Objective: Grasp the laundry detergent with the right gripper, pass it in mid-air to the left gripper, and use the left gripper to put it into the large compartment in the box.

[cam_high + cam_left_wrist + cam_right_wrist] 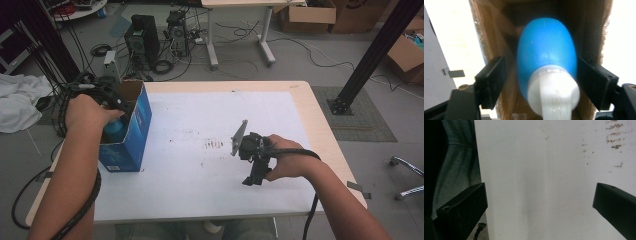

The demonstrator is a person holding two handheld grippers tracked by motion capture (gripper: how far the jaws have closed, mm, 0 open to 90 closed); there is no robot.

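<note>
The left tongs (541, 82) reach down into the blue box (131, 131), their jaws spread to either side of the blue bottle (546, 52) with a gap on the left and the right one close or touching, so nothing is clamped yet. The risk, I judge, is a jaw catching the cardboard wall or slipping off the rounded bottle. The left gripper view shows the bottle's white cap (552, 92) and the box's brown inside, which the high view hides, while the right tongs (540, 202) rest wide open and empty over the white worktop (210, 190).

One blue box (131, 131), one blue bottle (546, 52) — two grippers.
</note>
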